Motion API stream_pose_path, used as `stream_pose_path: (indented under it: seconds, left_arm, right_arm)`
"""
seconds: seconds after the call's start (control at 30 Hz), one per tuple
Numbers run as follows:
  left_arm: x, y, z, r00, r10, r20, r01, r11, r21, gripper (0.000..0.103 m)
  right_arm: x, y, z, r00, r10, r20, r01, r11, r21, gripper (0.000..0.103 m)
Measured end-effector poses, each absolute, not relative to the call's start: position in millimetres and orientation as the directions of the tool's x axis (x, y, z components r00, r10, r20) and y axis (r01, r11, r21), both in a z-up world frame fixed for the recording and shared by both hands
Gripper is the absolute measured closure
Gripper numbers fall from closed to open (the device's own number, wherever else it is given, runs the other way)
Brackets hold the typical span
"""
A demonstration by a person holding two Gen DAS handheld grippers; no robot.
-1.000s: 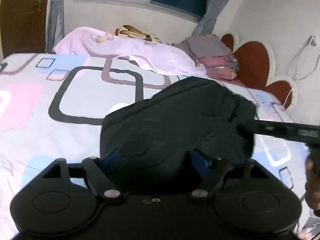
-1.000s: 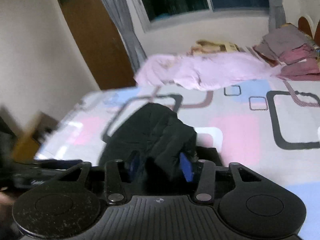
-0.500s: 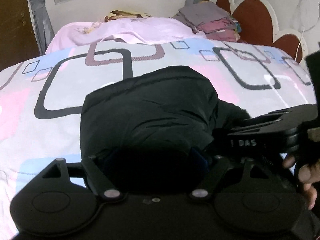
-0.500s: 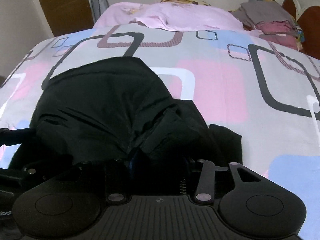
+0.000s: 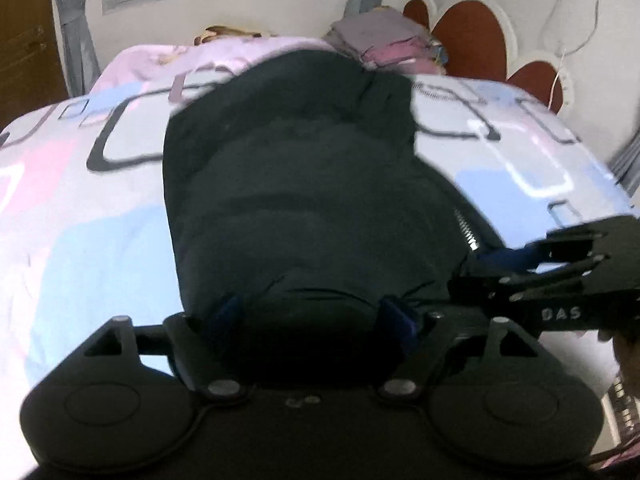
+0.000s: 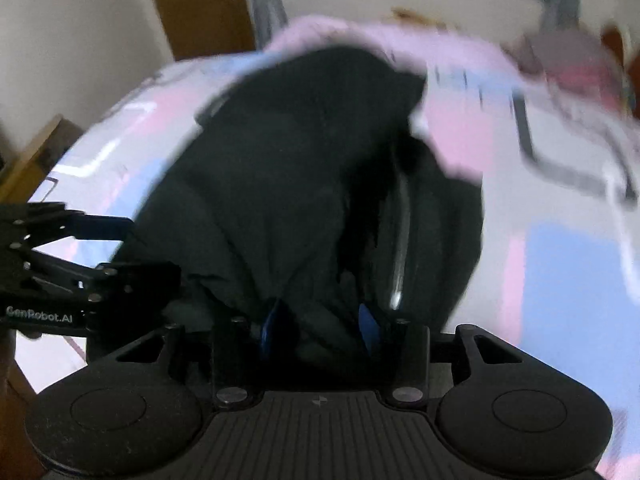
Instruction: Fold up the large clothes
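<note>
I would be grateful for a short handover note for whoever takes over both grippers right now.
Left gripper: black jacket bunched between its blue pads; the jaws are opening, so treat that grip as letting go.
Right gripper: shut on a fold of the same jacket, beside its zipper.
Things: the jacket lies lengthwise on the patterned bedsheet, near edge at both grippers; folded clothes are stacked at the headboard end.
Done: the jacket is laid on the bed in a bunched, roughly doubled shape.
Left: flatten it, finish the folds, probably add it to the stack.
</note>
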State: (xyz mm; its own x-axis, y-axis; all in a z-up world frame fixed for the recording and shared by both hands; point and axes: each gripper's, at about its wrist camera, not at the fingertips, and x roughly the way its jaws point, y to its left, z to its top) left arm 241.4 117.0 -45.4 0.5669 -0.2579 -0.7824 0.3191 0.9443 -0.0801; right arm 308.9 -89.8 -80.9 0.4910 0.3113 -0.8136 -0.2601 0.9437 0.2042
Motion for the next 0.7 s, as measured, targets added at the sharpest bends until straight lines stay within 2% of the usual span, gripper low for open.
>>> stream_pose_path:
  seconds: [0.1, 0.17, 0.27, 0.33, 0.4, 0.47, 0.57, 0.6, 0.63, 0.67, 0.7]
  left_arm:
    - [235.8, 111.7, -54.2, 0.566, -0.223, -0.793, 0.295, 0.954, -0.058, 0.019]
    - [231.9, 107.5, -53.0, 0.574, -0.209, -0.791, 0.299, 0.954, -0.034, 0.019]
    - [228.4, 106.6, -47.5, 0.595, -0.182, -0.783, 0.266, 0.964, -0.022, 0.019]
    - [212.8, 107.5, -35.6, 0.627, -0.165, -0.761, 0.221, 0.975, -0.030, 0.021]
    - [184.6, 104.9, -22.8, 0.674, -0.134, -0.727, 0.192, 0.981, -0.002, 0.014]
    - [152.5, 100.6, -13.8, 0.703, -0.117, -0.701, 0.172, 0.985, 0.008, 0.013]
    - [97.9, 87.2, -2.4, 0.727, -0.104, -0.678, 0.160, 0.987, 0.020, 0.006]
    - [79.6, 81.9, 1.7, 0.741, -0.097, -0.664, 0.157, 0.987, 0.031, 0.000]
    - [63.6, 77.5, 4.5, 0.759, -0.081, -0.646, 0.143, 0.989, 0.044, 0.000]
    - [46.1, 73.3, 6.9, 0.778, -0.057, -0.625, 0.119, 0.991, 0.059, 0.000]
    - [32.8, 69.9, 7.8, 0.788, -0.037, -0.614, 0.102, 0.992, 0.070, 0.000]
  right_arm:
    - [300.6, -92.0, -96.5, 0.469, 0.319, -0.823, -0.213, 0.946, 0.245, 0.060]
    - [289.9, -85.6, -98.4, 0.493, 0.298, -0.817, -0.266, 0.946, 0.185, 0.060]
    - [294.0, -98.6, -99.5, 0.512, 0.358, -0.781, -0.246, 0.932, 0.266, 0.059]
    - [280.1, -118.6, -79.8, 0.567, 0.380, -0.731, -0.220, 0.925, 0.310, 0.059]
    - [253.7, -137.6, -56.8, 0.625, 0.361, -0.692, -0.214, 0.932, 0.293, 0.059]
    - [225.6, -157.8, -41.3, 0.658, 0.340, -0.671, -0.198, 0.939, 0.282, 0.058]
    - [182.9, -178.8, -25.6, 0.691, 0.329, -0.644, -0.185, 0.941, 0.282, 0.040]
    - [167.5, -182.1, -19.7, 0.702, 0.325, -0.633, -0.189, 0.943, 0.274, 0.035]
    - [152.8, -183.9, -16.9, 0.711, 0.320, -0.626, -0.191, 0.945, 0.266, 0.028]
    - [137.2, -185.3, -12.7, 0.724, 0.306, -0.618, -0.187, 0.950, 0.251, 0.004]
    - [125.0, -186.7, -8.6, 0.744, 0.288, -0.602, -0.177, 0.955, 0.238, 0.000]
